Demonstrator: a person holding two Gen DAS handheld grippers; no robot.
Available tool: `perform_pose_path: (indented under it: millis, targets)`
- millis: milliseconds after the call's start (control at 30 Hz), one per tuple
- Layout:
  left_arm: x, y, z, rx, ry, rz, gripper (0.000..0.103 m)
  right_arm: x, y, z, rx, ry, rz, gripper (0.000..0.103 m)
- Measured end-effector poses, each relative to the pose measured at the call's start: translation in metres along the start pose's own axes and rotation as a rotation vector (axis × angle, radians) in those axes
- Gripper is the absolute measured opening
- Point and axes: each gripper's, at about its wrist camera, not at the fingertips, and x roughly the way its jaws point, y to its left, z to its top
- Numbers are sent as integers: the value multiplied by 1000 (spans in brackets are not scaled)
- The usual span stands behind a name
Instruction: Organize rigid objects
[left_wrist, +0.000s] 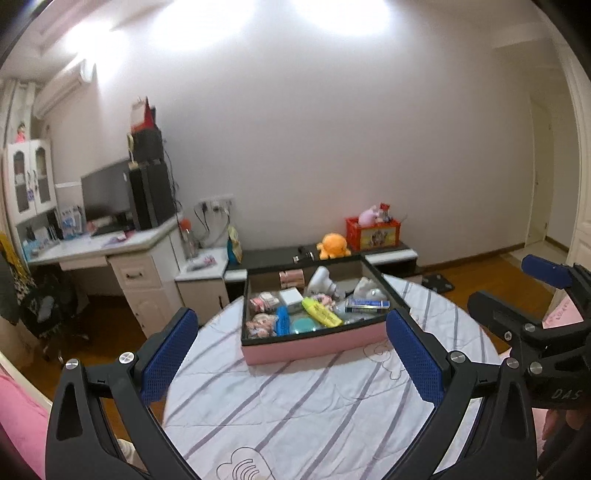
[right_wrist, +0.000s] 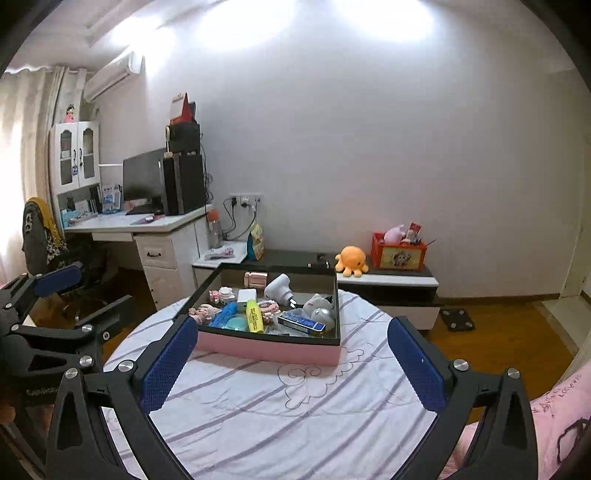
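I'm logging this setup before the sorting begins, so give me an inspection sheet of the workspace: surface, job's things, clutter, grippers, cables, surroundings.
Surface: round table under a white cloth with grey stripes.
Job's things: pink tray on the table, holding a yellow highlighter, blue box, white charger, white plug adapter, pink figurine and other small items, jumbled together.
Clutter: nothing seen on the cloth outside the tray.
Grippers: left gripper open, holding nothing; right gripper open, holding nothing; both short of the tray.
Cables: several plugged into the wall sockets.
Surroundings: desk with monitor, orange octopus plush, red toy crate.
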Motion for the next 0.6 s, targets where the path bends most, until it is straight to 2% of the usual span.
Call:
perform_pose_path:
  millis: [367,600]
  targets:
    - [-90,-2,13,-23,-189,44,103,-73,13,12,-34,-136,-47,103]
    - [-128,-1,16,-30,-266,81,103,-107,27,16,-59,-219,-79,103]
